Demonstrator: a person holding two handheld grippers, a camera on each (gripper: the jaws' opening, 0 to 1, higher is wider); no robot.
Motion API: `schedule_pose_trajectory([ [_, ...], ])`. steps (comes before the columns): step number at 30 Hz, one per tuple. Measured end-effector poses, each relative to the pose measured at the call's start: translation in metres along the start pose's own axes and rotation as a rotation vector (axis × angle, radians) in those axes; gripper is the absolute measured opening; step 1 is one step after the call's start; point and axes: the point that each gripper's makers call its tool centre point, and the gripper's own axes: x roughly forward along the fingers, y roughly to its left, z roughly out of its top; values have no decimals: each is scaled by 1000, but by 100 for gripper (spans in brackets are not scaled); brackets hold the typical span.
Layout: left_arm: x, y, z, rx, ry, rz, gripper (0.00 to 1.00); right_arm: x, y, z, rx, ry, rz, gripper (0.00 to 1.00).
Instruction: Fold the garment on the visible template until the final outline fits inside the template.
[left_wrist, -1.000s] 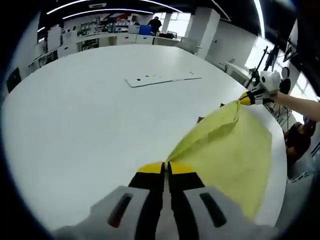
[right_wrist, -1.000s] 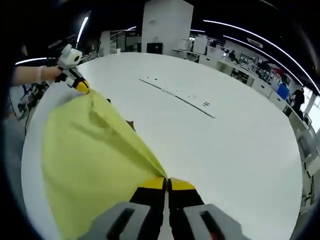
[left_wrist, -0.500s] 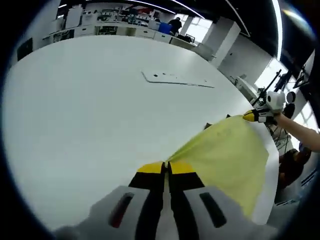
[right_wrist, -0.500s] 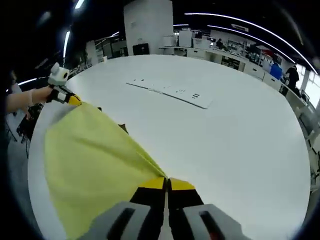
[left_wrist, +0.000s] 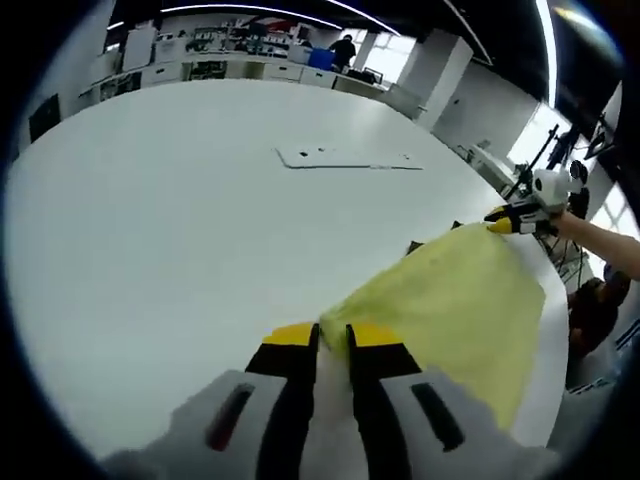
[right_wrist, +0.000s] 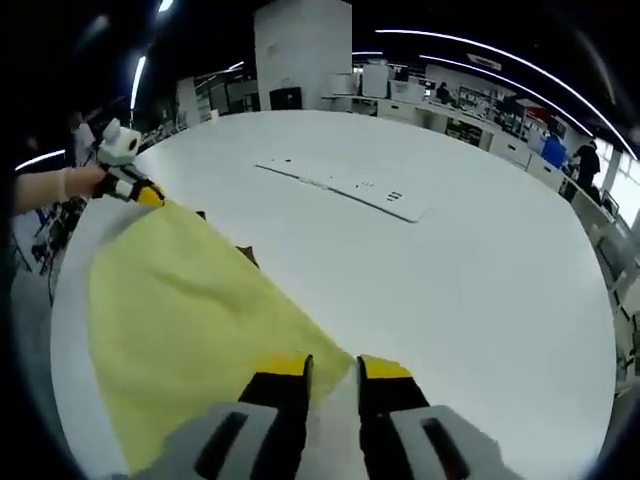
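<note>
Garment (left_wrist: 455, 300), yellow, lies flat on the white table (left_wrist: 160, 220), well short of the template (left_wrist: 345, 158). You have both the left gripper (left_wrist: 331, 338) and right gripper (right_wrist: 333, 366) parted, holding nothing. Spreading looks finished; next, regrip an edge and fold.

Office behind the table

A square white pillar (right_wrist: 301, 52) stood past the far edge; a person in dark clothes (left_wrist: 343, 50) stood among desks, near a blue bin (left_wrist: 320, 59).
</note>
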Motion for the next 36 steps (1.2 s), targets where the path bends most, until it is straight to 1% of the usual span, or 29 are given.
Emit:
schedule_pose_trajectory([
  [1,-1,-3,-1,-17,4,-7,20,-2,3,2,12,-19,17,31],
  [2,-2,-5,1,-16,-5,-19,26,-3,5,3,25,-24,29,38],
  [5,-6,-14,7,-6,-37,-54,44,-10,12,8,42,-79,68,52],
  [6,-7,-16,7,-8,-36,-65,50,-12,13,7,52,-83,75,56],
  [7,-9,-22,9,1,-48,-86,57,-14,17,9,77,-105,96,60],
  [8,-10,-23,9,1,-49,-88,63,-16,18,10,88,-119,104,66],
  [10,-13,-29,9,23,-54,-110,73,-20,21,10,99,-128,113,73],
  [12,-17,-33,9,35,-62,-120,79,-25,23,9,99,-138,117,80],
  [16,-25,-41,9,21,-78,-147,91,-33,27,9,120,-160,124,97],
  [19,-30,-45,8,26,-87,-160,96,-40,30,10,115,-171,127,100],
  [20,-32,-47,8,20,-92,-162,98,-43,32,11,132,-185,140,100],
  [21,-34,-48,7,22,-96,-164,99,-45,31,10,139,-177,135,100],
  [22,-38,-50,7,23,-99,-169,99,-47,32,10,142,-184,132,100],
  [24,-44,-54,6,23,-104,-176,99,-51,33,7,124,-176,119,100],
  [26,-49,-56,3,21,-97,-181,99,-56,37,5,128,-184,126,100],
  [28,-58,-61,0,38,-101,-196,93,-60,41,3,130,-186,131,100],
  [30,-65,-61,-7,29,-83,-193,85,-64,45,-1,129,-189,133,100],
  [32,-71,-61,-12,29,-90,-201,79,-68,48,-5,129,-192,133,99],
  [34,-77,-60,-20,-14,-85,-198,71,-72,53,-11,139,-192,140,99],
  [36,-83,-60,-28,-10,-89,-207,65,-76,56,-17,143,-193,142,98],
])
